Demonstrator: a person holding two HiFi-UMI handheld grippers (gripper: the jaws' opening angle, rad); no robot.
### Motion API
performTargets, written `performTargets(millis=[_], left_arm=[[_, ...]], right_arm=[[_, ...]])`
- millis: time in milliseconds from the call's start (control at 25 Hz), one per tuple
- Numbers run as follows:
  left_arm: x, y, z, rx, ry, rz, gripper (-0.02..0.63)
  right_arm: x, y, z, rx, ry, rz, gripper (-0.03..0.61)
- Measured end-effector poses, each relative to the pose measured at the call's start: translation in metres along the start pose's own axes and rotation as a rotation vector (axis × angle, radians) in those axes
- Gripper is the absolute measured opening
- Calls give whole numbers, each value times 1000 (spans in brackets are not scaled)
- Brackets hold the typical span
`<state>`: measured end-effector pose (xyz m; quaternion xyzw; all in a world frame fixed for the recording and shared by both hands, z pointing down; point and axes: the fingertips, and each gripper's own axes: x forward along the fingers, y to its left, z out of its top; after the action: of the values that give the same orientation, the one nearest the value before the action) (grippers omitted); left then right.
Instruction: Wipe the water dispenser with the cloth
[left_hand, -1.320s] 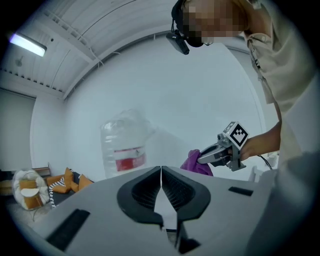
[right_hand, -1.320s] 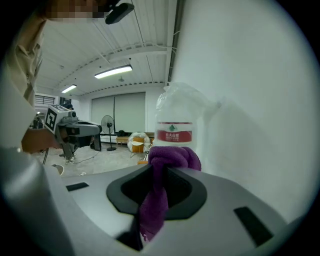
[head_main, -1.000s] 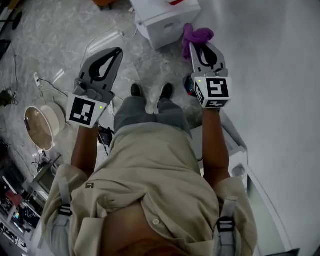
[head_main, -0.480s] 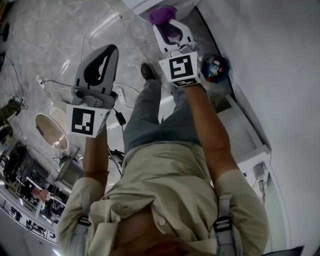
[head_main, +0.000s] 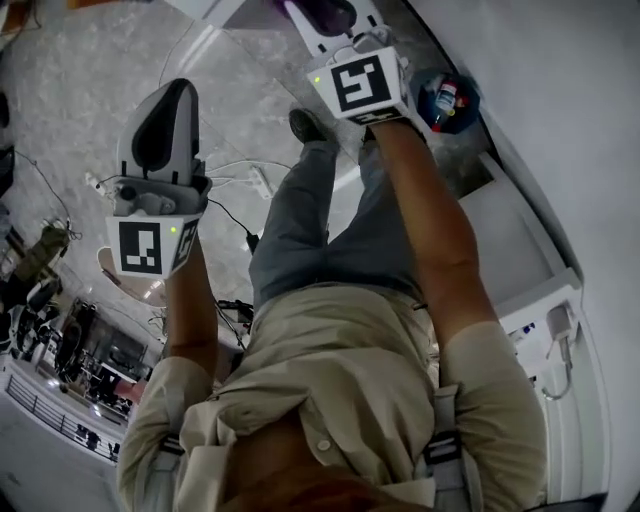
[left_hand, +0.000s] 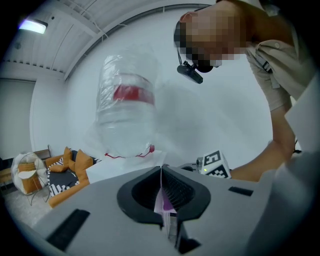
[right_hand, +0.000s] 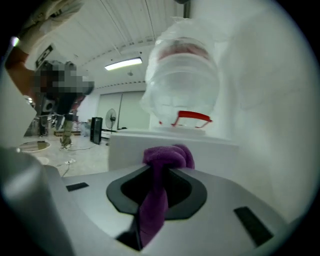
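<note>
The white water dispenser (right_hand: 170, 145) stands just beyond my right gripper (right_hand: 162, 170), with a clear upturned bottle (right_hand: 185, 85) on top. That gripper is shut on a purple cloth (right_hand: 155, 200), whose bunched end pokes out past the jaws close to the dispenser's top edge. In the head view my right gripper (head_main: 325, 20) reaches to the top edge with the cloth (head_main: 325, 10). My left gripper (head_main: 170, 92) hangs to the left over the floor, jaws together and holding nothing. In the left gripper view my left gripper (left_hand: 161, 171) points at the bottle (left_hand: 125, 110).
A blue basin (head_main: 447, 100) with bottles sits on the floor by the right wall. A white ledge (head_main: 510, 250) runs along that wall. Cables and a power strip (head_main: 260, 182) lie on the floor. Orange seats (left_hand: 67, 170) stand far left.
My right gripper has carried the cloth forward to the top of the head view, up to the dispenser. The left gripper has shifted left and stayed shut.
</note>
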<state>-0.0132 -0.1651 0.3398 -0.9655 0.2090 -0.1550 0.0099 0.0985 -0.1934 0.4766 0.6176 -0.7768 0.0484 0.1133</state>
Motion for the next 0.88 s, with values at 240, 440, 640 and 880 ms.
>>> performTargets(millis=[240,440,640,880], left_arm=[[15,-10,-10,2,4,-31,21],[28,-16,-14,2,5,-47,21],[39,-18,-13,14,2,-68,21],[51,-18,-21,5,-5,-60,22]], right_arm=[[-5,-124,-14,160,-41,-265,72],[-5,-105,-14,224,-73,-251,71],[3,-32,-8,242,-72,-116,71],[12,84,-9,133,-75,164,72]])
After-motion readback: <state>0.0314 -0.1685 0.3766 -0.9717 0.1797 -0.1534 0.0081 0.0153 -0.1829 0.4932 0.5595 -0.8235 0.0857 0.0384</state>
